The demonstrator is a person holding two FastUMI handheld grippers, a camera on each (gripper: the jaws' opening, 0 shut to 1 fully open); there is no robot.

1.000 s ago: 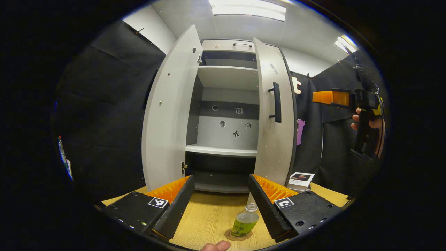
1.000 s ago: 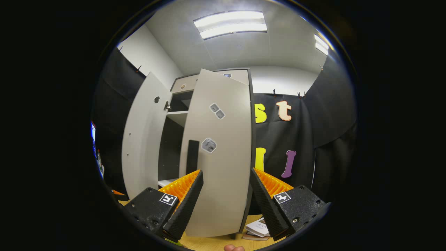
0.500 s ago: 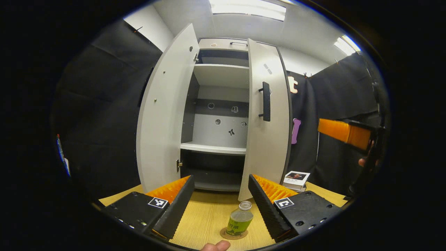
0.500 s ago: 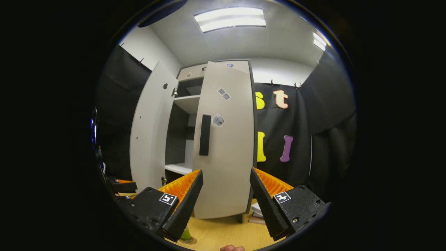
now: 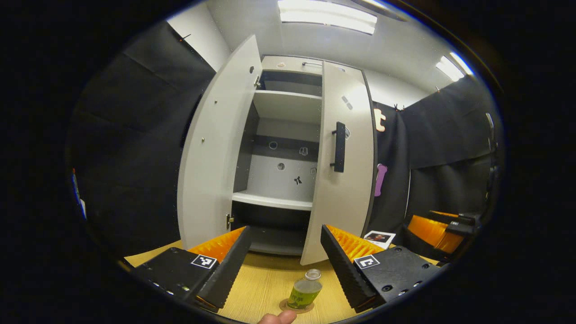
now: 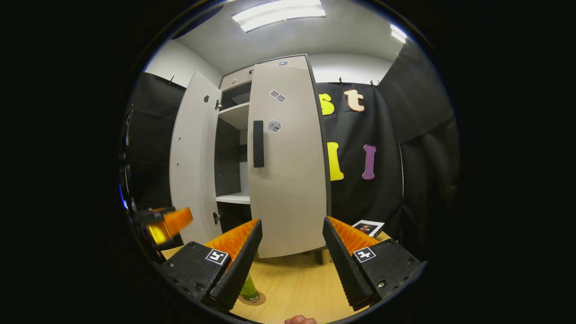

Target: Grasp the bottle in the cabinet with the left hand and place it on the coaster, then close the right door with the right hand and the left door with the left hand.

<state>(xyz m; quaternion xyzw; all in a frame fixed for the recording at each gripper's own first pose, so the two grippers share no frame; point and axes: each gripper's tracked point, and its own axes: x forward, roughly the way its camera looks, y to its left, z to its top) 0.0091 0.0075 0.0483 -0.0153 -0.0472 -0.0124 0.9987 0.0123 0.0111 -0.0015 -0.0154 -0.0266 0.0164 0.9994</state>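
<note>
Left gripper [image 5: 283,265]: black wedge-shaped ribbed fingers [image 5: 225,274], orange ridged backing, black screwed bases with square white markers. Right gripper [image 6: 290,265]: same build, same colours.

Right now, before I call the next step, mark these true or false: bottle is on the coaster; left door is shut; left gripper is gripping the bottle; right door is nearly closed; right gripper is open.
1. The bottle stands on the coaster. True.
2. The left door is shut. False: it stands wide open, with the shelves showing beside it.
3. The left gripper is gripping the bottle. False: its jaws are spread and hold nothing, and the bottle stands free on the table.
4. The right door is nearly closed. True.
5. The right gripper is open. True.
</note>
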